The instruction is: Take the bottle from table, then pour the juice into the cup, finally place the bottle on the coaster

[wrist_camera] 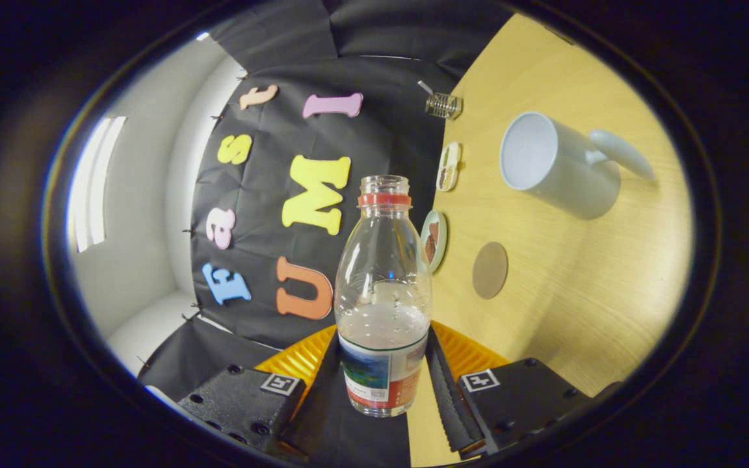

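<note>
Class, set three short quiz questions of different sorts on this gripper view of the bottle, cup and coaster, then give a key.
1. True or false: the bottle has its cap on.
2. Multiple choice: the gripper fingers are A) wide apart with nothing between them, B) on either side of the bottle's labelled lower part, C) around the cup's handle.
3. Fill in: the round brown coaster lies on the table between the bottle and the ____.

Key
1. False: the neck is open, with only a red ring below it.
2. B; the bottle sits tilted with the view, liquid in its lower part.
3. Cup, which looks empty.
</note>
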Demonstrator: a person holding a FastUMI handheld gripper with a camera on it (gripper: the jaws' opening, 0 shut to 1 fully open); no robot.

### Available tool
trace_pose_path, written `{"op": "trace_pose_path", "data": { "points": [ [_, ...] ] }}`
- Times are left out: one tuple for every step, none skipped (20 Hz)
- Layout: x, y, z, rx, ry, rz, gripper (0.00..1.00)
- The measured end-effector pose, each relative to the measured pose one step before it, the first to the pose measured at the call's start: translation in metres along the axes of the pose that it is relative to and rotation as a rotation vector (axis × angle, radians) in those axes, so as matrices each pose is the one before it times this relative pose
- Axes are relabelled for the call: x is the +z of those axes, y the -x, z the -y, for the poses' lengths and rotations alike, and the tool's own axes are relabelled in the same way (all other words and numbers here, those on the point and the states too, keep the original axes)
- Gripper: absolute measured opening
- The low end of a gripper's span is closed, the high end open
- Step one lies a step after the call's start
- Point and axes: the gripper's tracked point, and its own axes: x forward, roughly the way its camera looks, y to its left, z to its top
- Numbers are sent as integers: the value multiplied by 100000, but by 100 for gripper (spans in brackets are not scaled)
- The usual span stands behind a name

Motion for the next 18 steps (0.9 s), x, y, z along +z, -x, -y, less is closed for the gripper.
{"op": "trace_pose_path", "data": {
  "points": [
    [156,-2,129,248,-3040,705,75],
    [238,-185,96,383,-2824,589,75],
    [-13,-19,-43,315,-2365,459,75],
    [262,81,48,331,-1962,288,75],
    [281,-383,36,306,-2283,439,75],
    [238,95,-129,376,-2372,612,75],
    [376,346,-318,1198,-2705,873,75],
    [75,-229,-471,1649,-3092,330,75],
    [115,-73,-384,1280,-2711,48,75],
    [9,67,-21,266,-1626,48,75],
    [149,-159,177,-413,-796,405,75],
    [2,-82,149,-266,-586,-53,75],
    [80,-25,82,-95,-682,-51,75],
    [24,-25,18,272,-931,334,75],
    [102,-126,-64,29,-899,130,75],
    [-103,-116,38,-312,-760,-40,75],
    [-23,-12,54,-167,-691,111,75],
    [101,152,-4,66,-790,303,75]
  ]
}}
